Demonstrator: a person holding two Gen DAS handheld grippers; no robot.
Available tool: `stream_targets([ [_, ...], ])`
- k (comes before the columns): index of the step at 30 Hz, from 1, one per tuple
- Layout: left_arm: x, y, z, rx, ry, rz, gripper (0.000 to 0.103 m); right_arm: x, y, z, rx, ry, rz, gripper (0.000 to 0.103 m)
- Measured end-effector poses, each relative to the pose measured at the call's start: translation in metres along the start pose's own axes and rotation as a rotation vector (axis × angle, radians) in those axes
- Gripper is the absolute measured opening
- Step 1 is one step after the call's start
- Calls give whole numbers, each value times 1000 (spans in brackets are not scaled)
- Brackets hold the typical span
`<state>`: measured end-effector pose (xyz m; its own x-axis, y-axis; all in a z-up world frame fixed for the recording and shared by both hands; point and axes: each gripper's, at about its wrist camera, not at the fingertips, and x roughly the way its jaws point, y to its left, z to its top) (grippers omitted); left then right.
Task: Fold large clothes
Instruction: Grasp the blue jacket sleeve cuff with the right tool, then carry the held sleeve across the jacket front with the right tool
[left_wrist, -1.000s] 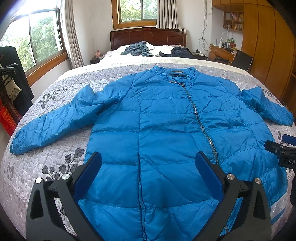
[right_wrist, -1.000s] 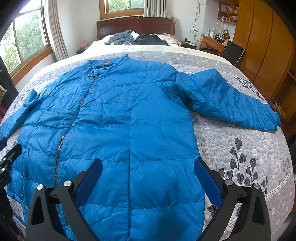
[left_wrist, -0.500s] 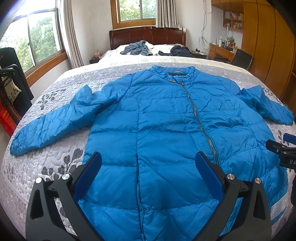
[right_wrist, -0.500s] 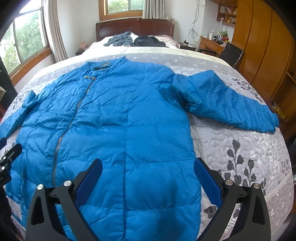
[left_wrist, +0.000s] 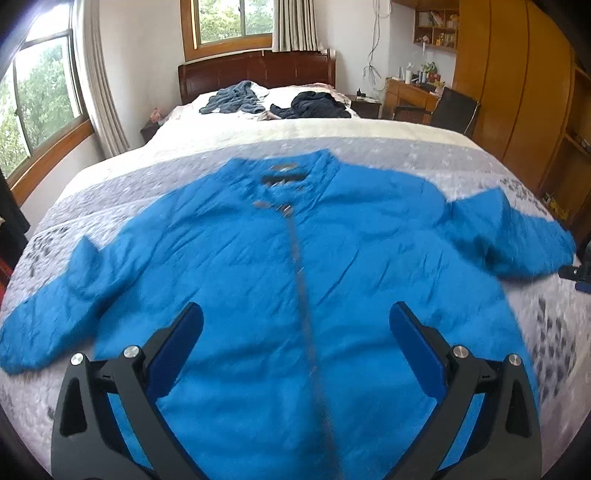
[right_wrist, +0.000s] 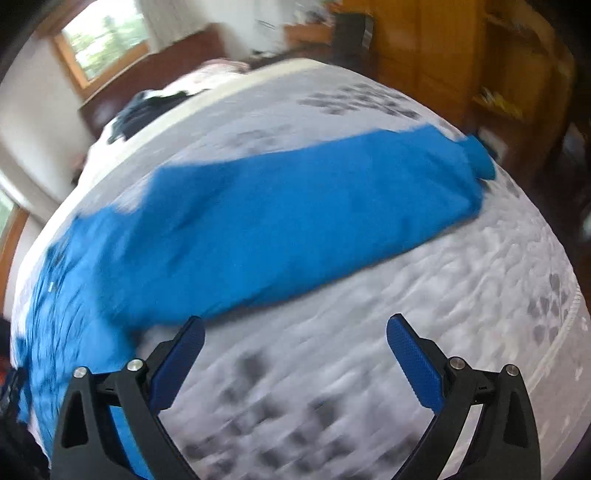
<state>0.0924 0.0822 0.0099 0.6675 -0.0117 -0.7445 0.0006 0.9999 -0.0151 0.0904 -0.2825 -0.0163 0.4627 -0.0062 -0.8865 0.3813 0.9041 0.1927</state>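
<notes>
A large blue puffer jacket lies flat, zipped and front up on the bed, both sleeves spread out. My left gripper hovers open over the jacket's lower front, centred on the zip, holding nothing. My right gripper is open and empty above the grey quilt, just below the jacket's right sleeve, whose cuff points toward the bed's right edge. The right wrist view is tilted and blurred. A bit of the right gripper shows at the left wrist view's right edge.
The bed has a dark wooden headboard. A grey garment and a black one lie near the pillows. A wooden wardrobe, desk and chair stand to the right, windows to the left.
The left gripper has swung right and forward, now centred over the zip. The right gripper has swung sharply right and tilted, from over the jacket body to the quilt below the right sleeve.
</notes>
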Motion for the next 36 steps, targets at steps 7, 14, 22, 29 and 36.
stream_targets([
  [7,26,-32,11,12,10,-30,100,39,-81,56,141,27,-51,99],
  [14,37,-27,6,4,38,-26,100,60,-119,79,215,31,-16,91],
  [22,25,-18,2,2,10,-33,100,54,-113,87,199,-1,-25,24],
  [29,13,-5,1,-21,-11,-42,100,19,-102,84,177,-57,64,9],
  [36,8,13,-1,-50,-22,-38,100,-39,-26,79,26,-151,249,9],
])
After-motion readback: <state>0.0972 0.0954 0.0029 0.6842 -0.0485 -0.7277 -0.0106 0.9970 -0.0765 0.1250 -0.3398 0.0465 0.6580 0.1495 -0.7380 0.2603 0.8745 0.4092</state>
